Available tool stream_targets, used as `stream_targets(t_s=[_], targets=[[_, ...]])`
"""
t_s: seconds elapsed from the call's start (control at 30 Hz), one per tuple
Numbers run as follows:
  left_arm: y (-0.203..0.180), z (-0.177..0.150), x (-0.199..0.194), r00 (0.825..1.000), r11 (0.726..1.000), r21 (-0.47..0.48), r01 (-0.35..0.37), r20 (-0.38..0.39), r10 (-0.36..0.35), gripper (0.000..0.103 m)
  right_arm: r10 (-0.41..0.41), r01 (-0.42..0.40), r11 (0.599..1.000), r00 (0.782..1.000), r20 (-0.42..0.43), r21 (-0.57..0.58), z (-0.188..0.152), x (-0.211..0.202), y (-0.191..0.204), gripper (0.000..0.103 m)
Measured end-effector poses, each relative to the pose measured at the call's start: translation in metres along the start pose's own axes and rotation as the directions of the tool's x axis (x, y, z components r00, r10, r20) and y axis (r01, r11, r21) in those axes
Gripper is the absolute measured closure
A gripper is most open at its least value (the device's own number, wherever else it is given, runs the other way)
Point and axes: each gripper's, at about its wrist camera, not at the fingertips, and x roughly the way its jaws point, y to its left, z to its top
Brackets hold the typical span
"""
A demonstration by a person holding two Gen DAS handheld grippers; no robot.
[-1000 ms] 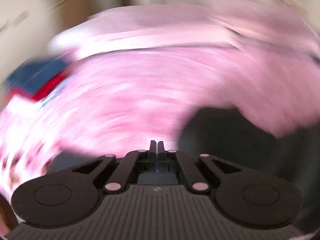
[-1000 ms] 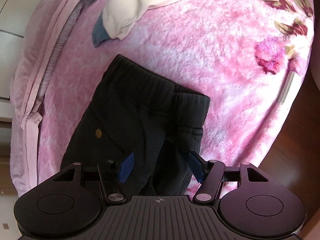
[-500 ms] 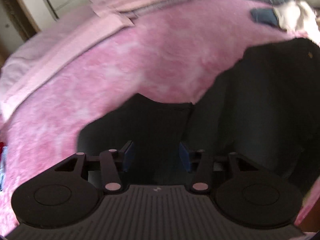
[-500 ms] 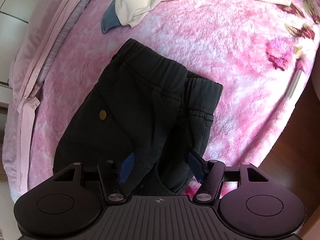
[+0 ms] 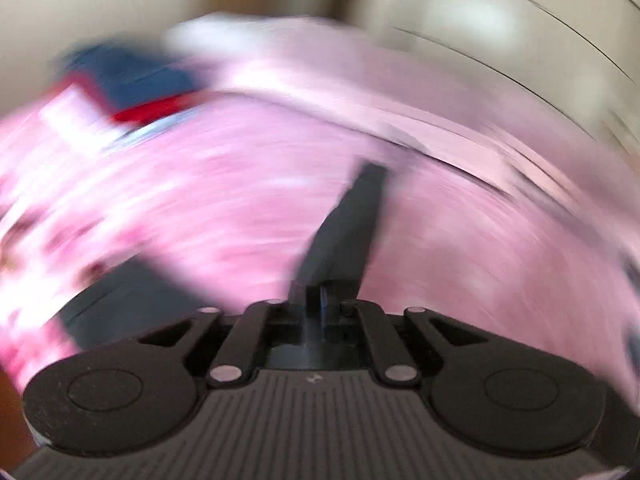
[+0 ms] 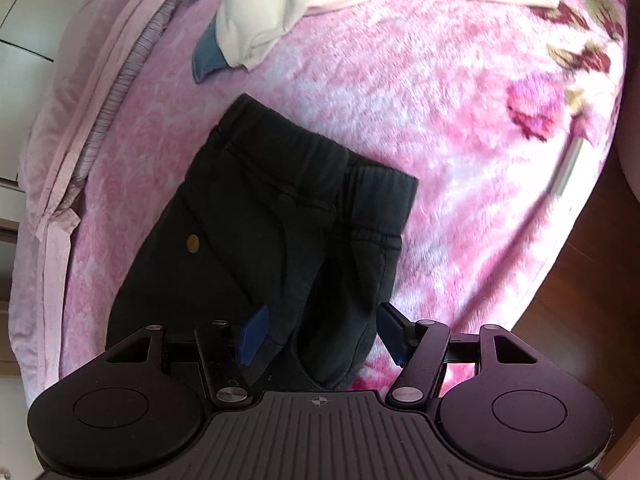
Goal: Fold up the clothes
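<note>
Pinching a dark fabric strip [image 5: 344, 232], the left claw [image 5: 323, 300] lifts; right claw [image 6: 320, 332] gapes wide over half-folded black trousers [image 6: 256, 224], lengthwise fold remaining.

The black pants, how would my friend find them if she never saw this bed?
Look at the fluffy pink blanket covering the bed. In the middle of it, just ahead of the open right gripper, lie the black pants, folded in half with the stretchy waistband at the far end. They are the only dark clothing there and carry a small round gold button; the cream clothes beyond are pale.

Black ribbed hand-held gripper [image 6: 320, 334], blue pads [image 6: 252, 334], silver screws
</note>
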Motion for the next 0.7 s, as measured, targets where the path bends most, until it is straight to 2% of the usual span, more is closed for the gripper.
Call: stream_targets(t_s=[0.03,0.1,0.17,0.23,0.3,0.43,0.7], targets=[[0.027,0.003,0.000,0.997,0.993,-0.103,-0.065,-0.043,0.061,0.094,0.006,-0.006,1.000,1.000,0.004,0.000,0.000,0.000,0.000,0.040],[0.062,-0.001,0.000,0.991,0.963,-0.249,-0.106,-0.105,0.082,0.092,0.024,-0.024,1.000,1.000,0.012,0.005,0.001,0.001,0.000,0.040],[0.072,-0.012,0.000,0.990,0.944,-0.321,-0.082,-0.136,0.040,0.081,0.039,-0.039,0.999,0.999,0.017,0.013,0.002,0.002,0.001,0.040],[0.070,-0.022,0.006,0.986,0.926,-0.375,-0.042,-0.165,-0.022,0.073,0.061,-0.062,0.998,0.998,0.032,0.025,0.004,0.001,-0.001,0.040],[0.066,-0.038,0.010,0.978,0.902,-0.431,-0.018,-0.194,-0.073,0.073,0.086,-0.088,0.995,0.995,0.052,0.041,0.007,-0.001,-0.004,0.040],[0.058,-0.061,0.020,0.967,0.875,-0.483,-0.023,-0.234,-0.104,0.070,0.135,-0.142,0.987,0.986,0.094,0.072,0.013,-0.006,-0.010,0.040],[0.058,-0.064,0.009,0.952,0.863,-0.505,-0.011,-0.270,-0.146,0.064,0.215,-0.247,0.953,0.960,0.179,0.175,0.025,-0.004,-0.034,0.040]])
